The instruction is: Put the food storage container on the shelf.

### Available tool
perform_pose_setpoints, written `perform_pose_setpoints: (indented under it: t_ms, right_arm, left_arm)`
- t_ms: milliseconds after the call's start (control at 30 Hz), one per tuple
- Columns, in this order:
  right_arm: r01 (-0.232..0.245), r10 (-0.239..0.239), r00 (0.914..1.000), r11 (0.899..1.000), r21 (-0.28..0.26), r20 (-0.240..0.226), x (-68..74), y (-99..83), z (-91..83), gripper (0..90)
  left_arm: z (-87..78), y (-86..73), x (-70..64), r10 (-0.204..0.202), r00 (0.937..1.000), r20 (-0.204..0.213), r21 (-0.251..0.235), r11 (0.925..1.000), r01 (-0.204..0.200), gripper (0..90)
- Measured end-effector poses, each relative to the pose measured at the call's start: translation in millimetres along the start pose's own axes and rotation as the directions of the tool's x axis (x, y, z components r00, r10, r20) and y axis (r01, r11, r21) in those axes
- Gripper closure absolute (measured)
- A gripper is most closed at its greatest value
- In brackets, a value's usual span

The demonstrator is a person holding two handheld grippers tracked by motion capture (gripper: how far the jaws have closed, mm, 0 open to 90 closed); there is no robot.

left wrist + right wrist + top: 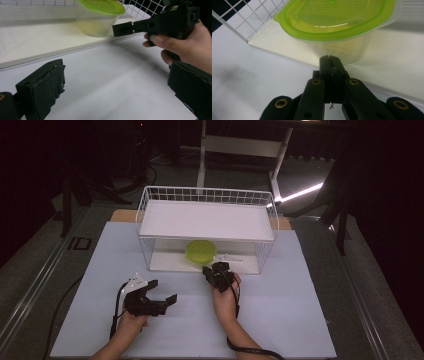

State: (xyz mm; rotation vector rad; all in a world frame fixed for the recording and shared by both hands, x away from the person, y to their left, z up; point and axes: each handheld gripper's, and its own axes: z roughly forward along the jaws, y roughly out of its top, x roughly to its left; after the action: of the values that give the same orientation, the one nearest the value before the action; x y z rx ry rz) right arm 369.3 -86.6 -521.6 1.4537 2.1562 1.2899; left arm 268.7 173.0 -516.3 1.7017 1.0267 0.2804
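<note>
High view: clear round plastic container with lime-green lid [201,251] sits on the lower shelf of the white wire rack [207,196], near its front edge. Right gripper [216,270] is right in front of it; left gripper [161,303] is well apart on the white table mat [280,310].

Left gripper view: jaws spread wide, nothing between; container [99,17] ahead, farther off.

Right gripper view: jaws pressed together, empty, tips pointing straight at container wall [342,47], just short. Right hand clearly nearer.

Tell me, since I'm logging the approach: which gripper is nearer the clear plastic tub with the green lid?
Right. The right gripper sits shut just before the tub; the left gripper hangs open over the table, farther back.
</note>
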Motion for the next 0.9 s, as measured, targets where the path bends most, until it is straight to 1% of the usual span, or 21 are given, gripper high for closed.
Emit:
perform_pose_setpoints:
  t_ms: [67, 100, 167, 267, 367, 467, 533, 600, 633, 700, 767, 833, 900]
  right_arm:
    - [-0.009, 0.009, 0.9999, 1.0, -0.003, -0.007, 0.7, 3.1, 2.5, 89.8]
    - [-0.018, 0.018, 0.9998, 1.0, -0.014, -0.007, 1.3, 5.2, 3.5, 89.8]
    - [-0.03, 0.03, 0.9994, 0.999, -0.016, -0.015, 1.3, 8.9, 5.8, 89.8]
    - [-0.026, 0.026, 0.9996, 1.0, -0.012, -0.013, 1.8, 13.5, 9.8, 89.8]
    - [-0.03, 0.03, 0.9995, 1.0, -0.008, -0.014, 2.7, 15.8, 11.8, 89.8]
    - [-0.026, 0.026, 0.9995, 1.0, 0.008, -0.017, 4.2, 13.9, 10.5, 89.3]
    - [-0.007, 0.007, 0.9998, 1.0, 0.012, -0.016, 5.4, 10.5, 6.7, 87.1]
    - [-0.003, 0.003, 0.9997, 1.0, 0.022, -0.024, 6.4, 6.3, 1.6, 85.5]
    - [0.003, -0.002, 0.9993, 1.0, 0.021, -0.036, 7.3, 3.1, -3.6, 83.8]
    - [0.024, -0.023, 0.9988, 1.0, 0.019, -0.042, 8.7, -0.8, -12.0, 81.1]
    - [0.034, -0.033, 0.9982, 0.999, 0.015, -0.05, 8.9, -3.5, -21.0, 77.9]
    - [0.042, -0.041, 0.9975, 0.999, 0.009, -0.057, 8.6, -5.4, -29.2, 73.1]
    - [0.053, -0.053, 0.9972, 0.999, -0.001, -0.053, 8.4, -6.1, -36.7, 67.3]
  left_arm:
    - [-0.5, 1.1, -0.5, -0.002, 1.0, -0.001, -0.006, 1.0, 0.002, 2.0]
    - [-1.0, 1.3, -0.3, -0.002, 1.0, 0.0, -0.011, 0.9999, 0.002, 2.1]
    - [-1.2, 1.5, -0.3, -0.005, 1.0, -0.002, -0.01, 0.9999, 0.005, 2.1]
    - [-1.0, 1.6, -0.6, -0.01, 1.0, 0.001, -0.001, 1.0, 0.01, 2.1]
    - [-0.4, 1.9, -2.1, 0.003, 1.0, 0.001, -0.003, 1.0, -0.003, 2.0]
    - [-0.3, 2.0, -3.2, 0.025, 0.9997, -0.001, -0.022, 0.9994, -0.025, 2.0]
    - [-1.0, 1.9, -2.9, 0.028, 0.9996, 0.006, -0.045, 0.9986, -0.027, 2.0]
    - [-1.5, 2.7, -2.7, 0.029, 0.9995, 0.011, -0.05, 0.9984, -0.028, 2.0]
    - [-1.6, 3.2, -2.8, 0.029, 0.9995, 0.012, -0.052, 0.9982, -0.029, 2.0]
    - [-1.7, 5.2, -3.8, 0.036, 0.9992, 0.016, -0.057, 0.9978, -0.035, 2.0]
    - [-2.4, 7.9, -6.1, 0.045, 0.9987, 0.023, -0.065, 0.9969, -0.043, 2.0]
    - [-3.1, 11.2, -8.7, 0.062, 0.9974, 0.036, -0.07, 0.9958, -0.059, 2.0]
    - [-3.7, 13.7, -11.6, 0.074, 0.9961, 0.049, -0.074, 0.9947, -0.071, 2.0]
